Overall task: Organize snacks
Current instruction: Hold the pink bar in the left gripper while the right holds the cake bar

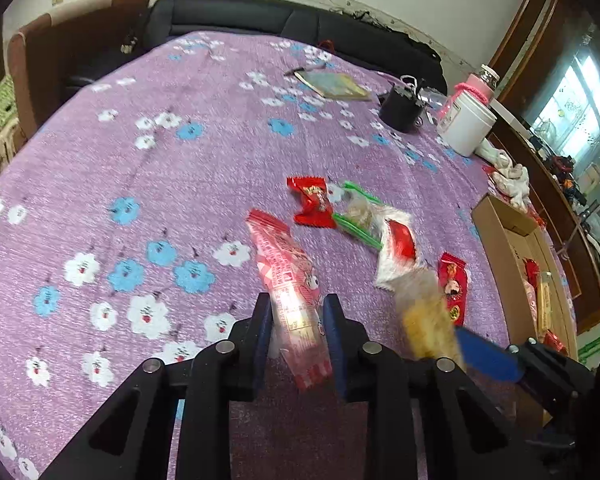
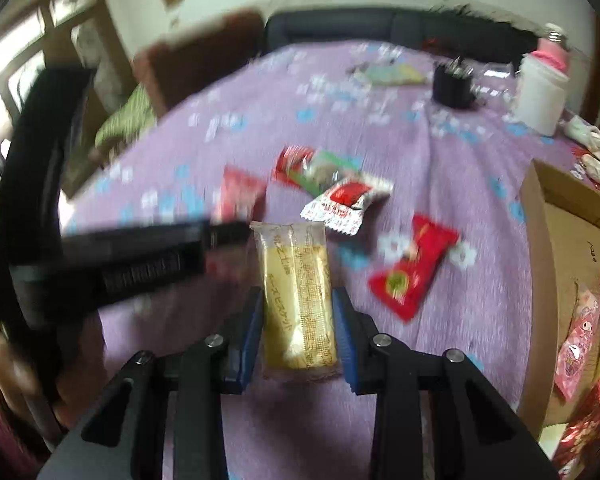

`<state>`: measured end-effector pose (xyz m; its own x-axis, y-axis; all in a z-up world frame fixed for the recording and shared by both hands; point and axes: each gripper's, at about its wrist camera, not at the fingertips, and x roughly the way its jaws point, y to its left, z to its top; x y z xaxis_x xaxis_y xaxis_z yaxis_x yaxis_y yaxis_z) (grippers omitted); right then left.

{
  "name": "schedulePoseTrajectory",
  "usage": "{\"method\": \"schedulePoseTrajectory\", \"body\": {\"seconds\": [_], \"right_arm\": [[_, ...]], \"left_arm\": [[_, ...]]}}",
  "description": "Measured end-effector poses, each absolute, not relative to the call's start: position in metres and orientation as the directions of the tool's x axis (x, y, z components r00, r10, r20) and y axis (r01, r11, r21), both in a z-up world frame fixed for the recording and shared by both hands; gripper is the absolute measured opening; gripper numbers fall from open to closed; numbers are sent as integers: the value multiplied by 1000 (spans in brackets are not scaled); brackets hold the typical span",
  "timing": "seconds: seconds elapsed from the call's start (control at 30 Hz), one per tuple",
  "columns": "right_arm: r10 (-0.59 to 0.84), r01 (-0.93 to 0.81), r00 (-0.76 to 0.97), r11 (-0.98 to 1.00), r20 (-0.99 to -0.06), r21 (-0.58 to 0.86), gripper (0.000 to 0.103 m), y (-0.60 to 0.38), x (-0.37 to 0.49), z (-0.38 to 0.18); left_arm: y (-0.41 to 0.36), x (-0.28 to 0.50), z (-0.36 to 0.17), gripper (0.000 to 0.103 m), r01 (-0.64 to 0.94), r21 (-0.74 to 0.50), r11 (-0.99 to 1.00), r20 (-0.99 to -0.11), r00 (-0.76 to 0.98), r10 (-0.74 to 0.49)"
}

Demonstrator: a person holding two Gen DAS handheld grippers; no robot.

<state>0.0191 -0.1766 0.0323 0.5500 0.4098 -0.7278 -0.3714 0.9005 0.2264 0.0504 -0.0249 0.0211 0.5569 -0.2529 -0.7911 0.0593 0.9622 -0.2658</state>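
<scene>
1. Left gripper: fingers clamping a pink snack packet above the purple cloth.
2. Right gripper: fingers pinching a yellow wafer bar.
3. Cardboard box: sitting right, holding snacks.

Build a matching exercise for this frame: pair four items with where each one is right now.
Items:
1. long pink snack pack
2. long yellow wafer pack
3. white cylindrical jar
4. white-and-red sachet

Places:
A. lying loose on the purple cloth
B. in the right gripper
C. standing at the table's far edge
D. in the left gripper

Pairs: 1-D, 2-B, 3-C, 4-A
</scene>
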Motion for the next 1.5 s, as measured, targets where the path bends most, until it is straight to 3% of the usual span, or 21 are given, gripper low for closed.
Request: {"method": "schedulePoseTrajectory", "body": {"seconds": [0.03, 0.23, 0.57, 0.87, 1.0, 1.03, 1.07, 1.13, 1.23, 1.27, 1.3, 1.33, 1.4, 1.5], "right_arm": [[440, -376, 565, 890, -698, 257, 33, -181, 18, 34], [476, -333, 635, 879, -609, 340, 33, -209, 21, 45], [461, -257, 660, 881, -593, 398, 33, -236, 20, 47], [445, -202, 673, 879, -591, 432, 33, -250, 18, 47], [443, -206, 675, 881, -590, 426, 33, -249, 17, 49], [446, -211, 673, 880, -590, 425, 33, -248, 16, 49], [446, -212, 674, 880, -589, 425, 33, -248, 16, 49], [451, -218, 672, 879, -587, 425, 33, -247, 15, 50], [452, -219, 674, 878, -584, 426, 33, -248, 16, 51], [453, -220, 674, 877, -583, 427, 33, -249, 16, 51], [453, -219, 675, 877, -582, 428, 33, -249, 16, 51], [454, -220, 676, 876, -580, 429, 33, -249, 15, 51], [455, -223, 677, 876, -578, 428, 33, -249, 15, 52], [453, -225, 680, 877, -577, 424, 33, -249, 14, 52]], "left_arm": [[-25, 49, 22, 21, 62, -265, 962, -787, 563, -253], [-37, 37, 36, 21, 129, -272, 954, -741, 604, -293], [-51, 26, 46, 21, 190, -235, 953, -696, 651, -302], [-46, 34, 36, 22, 146, -239, 960, -735, 619, -277], [-43, 42, 28, 38, 127, -284, 950, -757, 579, -303], [-45, 42, 27, 46, 128, -280, 951, -757, 580, -301], [-46, 43, 27, 61, 128, -275, 953, -757, 582, -297], [-53, 45, 26, 77, 118, -244, 963, -760, 594, -265], [-66, 48, 22, 73, 139, -178, 974, -765, 603, -226], [-70, 49, 20, 55, 142, -153, 978, -770, 604, -207], [-73, 50, 16, 45, 151, -128, 980, -781, 593, -193], [-75, 51, 13, 30, 152, -116, 982, -789, 586, -184], [-75, 50, 15, 28, 141, -79, 987, -780, 608, -149], [-66, 49, 18, 27, 125, -117, 985, -773, 611, -169]]}}
